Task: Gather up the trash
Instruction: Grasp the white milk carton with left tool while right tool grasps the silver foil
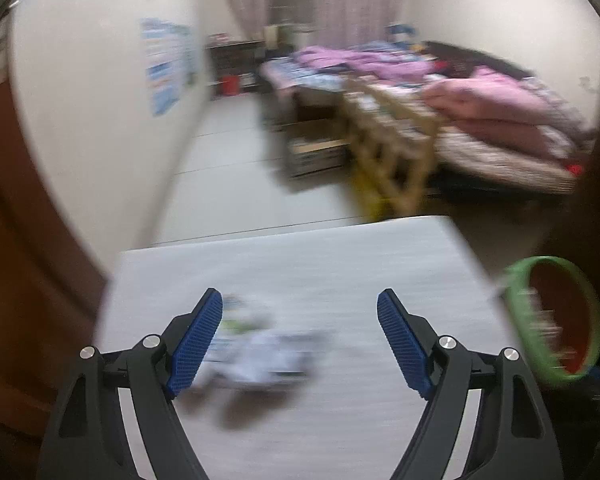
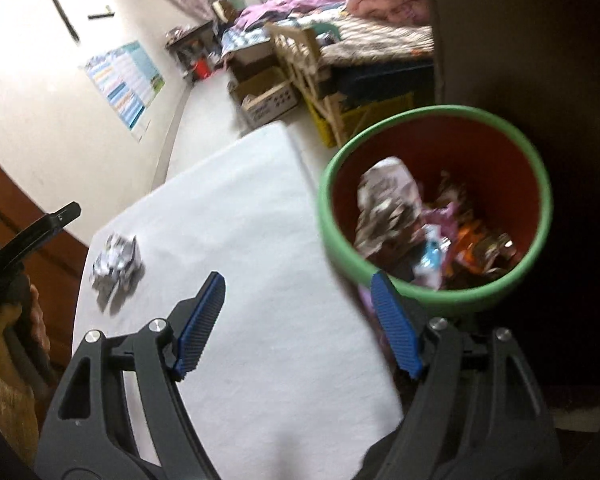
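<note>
Trash sits crumpled on the table beside the bin, so my left gripper and right gripper gape wide, empty.

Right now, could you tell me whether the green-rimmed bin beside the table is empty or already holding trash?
Holding trash. The right wrist view looks into the bin: crumpled wrappers and coloured packets cover its bottom, well below the rim.
</note>
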Tool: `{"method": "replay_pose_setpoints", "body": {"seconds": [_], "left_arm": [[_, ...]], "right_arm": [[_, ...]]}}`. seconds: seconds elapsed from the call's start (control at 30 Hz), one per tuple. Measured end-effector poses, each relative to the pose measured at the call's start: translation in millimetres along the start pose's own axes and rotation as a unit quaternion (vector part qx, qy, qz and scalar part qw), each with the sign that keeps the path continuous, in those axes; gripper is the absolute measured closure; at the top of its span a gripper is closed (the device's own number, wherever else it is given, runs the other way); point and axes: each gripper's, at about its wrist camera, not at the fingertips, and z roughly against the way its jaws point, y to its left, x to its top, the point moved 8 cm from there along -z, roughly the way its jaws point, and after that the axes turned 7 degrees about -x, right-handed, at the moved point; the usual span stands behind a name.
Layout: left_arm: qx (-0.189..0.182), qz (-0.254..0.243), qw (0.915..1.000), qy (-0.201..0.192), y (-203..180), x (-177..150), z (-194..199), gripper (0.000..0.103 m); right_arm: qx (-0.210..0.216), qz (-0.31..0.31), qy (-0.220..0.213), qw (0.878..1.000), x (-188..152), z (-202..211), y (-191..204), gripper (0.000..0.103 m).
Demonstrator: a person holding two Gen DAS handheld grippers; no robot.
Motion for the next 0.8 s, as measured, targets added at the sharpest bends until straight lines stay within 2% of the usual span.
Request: {"method": "replay_pose_setpoints", "body": {"seconds": [0.1,0.17,0.23,0.33,0.4,0.5,0.53,0.63,0.8], "left_arm": [[0.046,0.025,0.9983,0.026,63.3,-7.3,-16.1,0.030],[0.053,0.031,0.9961,0.063,90.0,-15.9,-32.6,0.031],[0.027,0.031,0.9940,0.101,100.9,-27.0,-46.3,0.031],[-0.015,0.018,0.9911,0.131,96.5,-36.6,-62.9,0.030],[-0.021,0.001,0.9878,0.154,90.4,-44.7,-77.6,0.030],[-0.014,-0.008,0.9877,0.156,84.8,-48.3,-88.7,0.029],[-0.022,0.006,0.9886,0.149,85.2,-46.4,-87.7,0.038],[-0.033,0.043,0.9892,0.136,84.1,-44.9,-81.6,0.047],[-0.014,0.041,0.9938,0.102,74.0,-60.9,-49.8,0.049]], "right_arm": [[-0.002,0.014,0.005,1.000,-9.1,1.3,11.0,0.030],[-0.004,0.016,0.007,1.000,-10.6,2.9,13.7,0.030],[-0.004,0.016,0.013,1.000,-12.0,-0.7,16.9,0.030],[-0.004,0.019,0.022,1.000,-13.9,-7.8,21.3,0.030],[-0.004,0.024,0.030,0.999,-17.2,-11.2,25.3,0.030],[-0.007,0.032,0.033,0.999,-19.1,-11.5,29.0,0.030],[-0.009,0.033,0.034,0.999,-20.1,-11.1,29.0,0.030],[-0.012,0.029,0.040,0.999,-23.4,-10.8,27.2,0.030],[-0.007,0.039,0.051,0.998,-31.9,-12.1,39.6,0.030]]}}
